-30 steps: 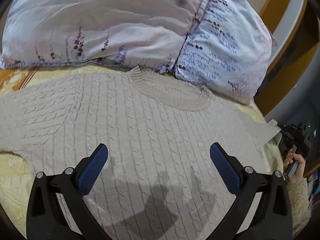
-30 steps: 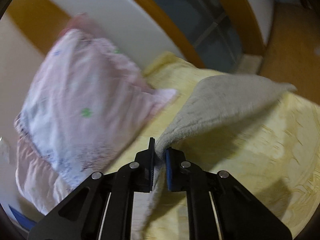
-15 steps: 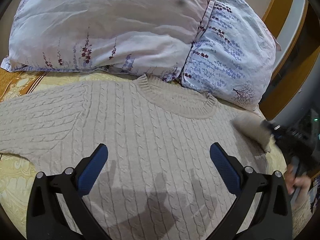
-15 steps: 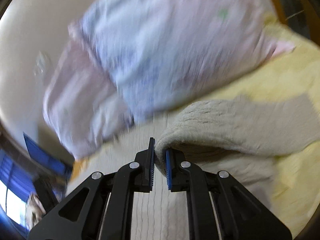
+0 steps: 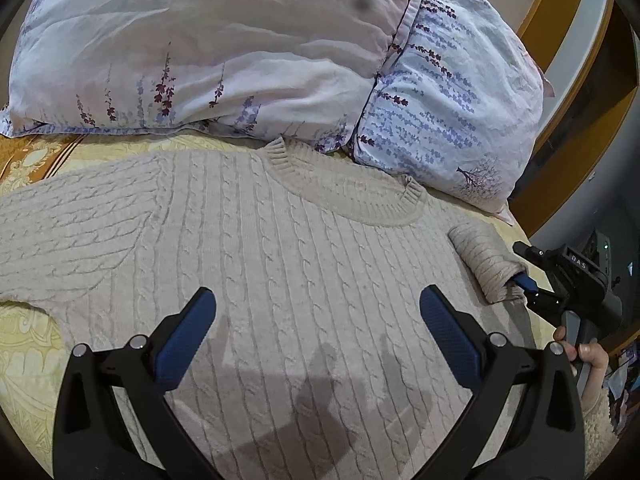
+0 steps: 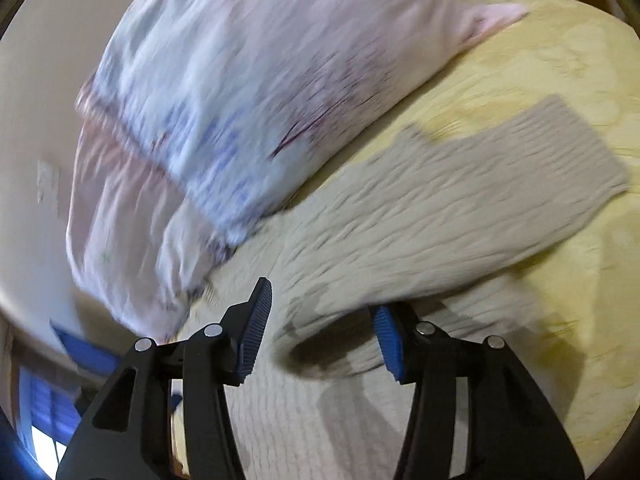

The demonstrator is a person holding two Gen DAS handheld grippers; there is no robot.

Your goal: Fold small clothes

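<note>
Right hand-held gripper (image 6: 320, 328) is letting go: its jaws are opening, with the folded sleeve (image 6: 440, 216) still lying between them, loose and unpinched. That sleeve now sits doubled over the sweater's (image 5: 280, 280) right shoulder, its bend resting on the body knit. The sweater lies flat on the yellow bed cover (image 6: 560, 80), collar (image 5: 360, 204) just below the two pillows (image 5: 240, 40). My left hand-held gripper (image 5: 316, 332) hangs over the sweater's middle, jaws wide apart, holding nothing.

What could go wrong, as I judge it: thick cable knit is springy, so the sleeve may roll back off the shoulder. If I pull the right one away while a pad still snags the wool, the fold drags out with it.

Against a second ago: then the right jaws were pinched shut on the sleeve's edge, out beside the sweater over the bed cover; now the sleeve is carried inward onto the sweater and being released. The left one hasn't budged.
</note>
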